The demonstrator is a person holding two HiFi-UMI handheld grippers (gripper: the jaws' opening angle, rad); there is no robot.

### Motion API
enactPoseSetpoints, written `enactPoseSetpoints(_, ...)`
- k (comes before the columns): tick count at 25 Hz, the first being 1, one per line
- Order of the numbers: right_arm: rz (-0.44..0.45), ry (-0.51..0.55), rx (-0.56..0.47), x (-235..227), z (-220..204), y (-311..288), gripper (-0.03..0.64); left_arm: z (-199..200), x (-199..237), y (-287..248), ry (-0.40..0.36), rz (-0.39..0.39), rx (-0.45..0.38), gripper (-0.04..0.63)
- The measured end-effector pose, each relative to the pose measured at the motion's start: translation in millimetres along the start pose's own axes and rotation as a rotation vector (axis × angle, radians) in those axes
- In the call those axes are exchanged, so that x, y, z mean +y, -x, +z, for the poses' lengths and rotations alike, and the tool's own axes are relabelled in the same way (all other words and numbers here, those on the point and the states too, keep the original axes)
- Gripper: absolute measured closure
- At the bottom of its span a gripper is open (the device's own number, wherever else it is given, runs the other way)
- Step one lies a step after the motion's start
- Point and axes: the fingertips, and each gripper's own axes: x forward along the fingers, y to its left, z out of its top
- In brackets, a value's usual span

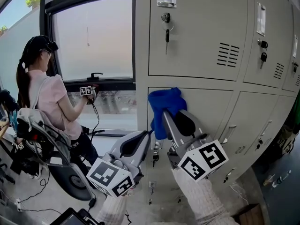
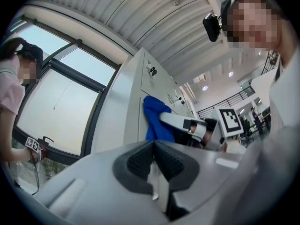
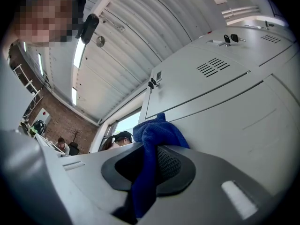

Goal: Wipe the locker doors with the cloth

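Right gripper [image 1: 167,116] is raised to the lockers, jaws clamped on the blue cloth [image 1: 163,105]. In the right gripper view the cloth [image 3: 158,134] runs down between the two pads [image 3: 171,165], which are squeezed nearly together on it. A bunched part spills out above the tips and a tail hangs down toward the gripper body. The bunch sits ahead of and over the fingertips, between them and the locker face.

In the head view the cloth is at the top left corner of the lower door [image 1: 211,109], just under the seam with the upper door [image 1: 201,32]. It looks pressed on the door, but the bunch hides the contact itself. The cloth also covers the jaw tips in this view.

Left gripper [image 1: 144,137] is lower, left of the right one, pointing at the locker's left edge, apart from the cloth. In the left gripper view its pads [image 2: 140,161] meet at the tips with nothing between. The same view shows the cloth [image 2: 153,118] ahead and higher, on the locker.

Keys [image 1: 166,31] hang in the upper door's lock, above the cloth and well apart from it. Window [image 1: 93,36] is left of the lockers. A second person [image 1: 47,97] sits by the window, holding another gripper [image 1: 87,91] near the sill.
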Motion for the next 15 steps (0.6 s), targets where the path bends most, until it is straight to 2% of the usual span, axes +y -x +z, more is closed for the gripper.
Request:
enactPoseSetpoints(5, -0.017, -0.037, 0.024, 2.6, -22.8, 10.0, 0.558, -14.6, 0.5, 6.0, 0.026, 0.022, 0.02, 0.589)
enactPoseSetpoints(15, -0.061, -0.13, 0.204, 2.4, -104.2, 54.0, 0.558, -77.0, -14.7, 16.8, 0.137, 0.037, 0.127, 0.589)
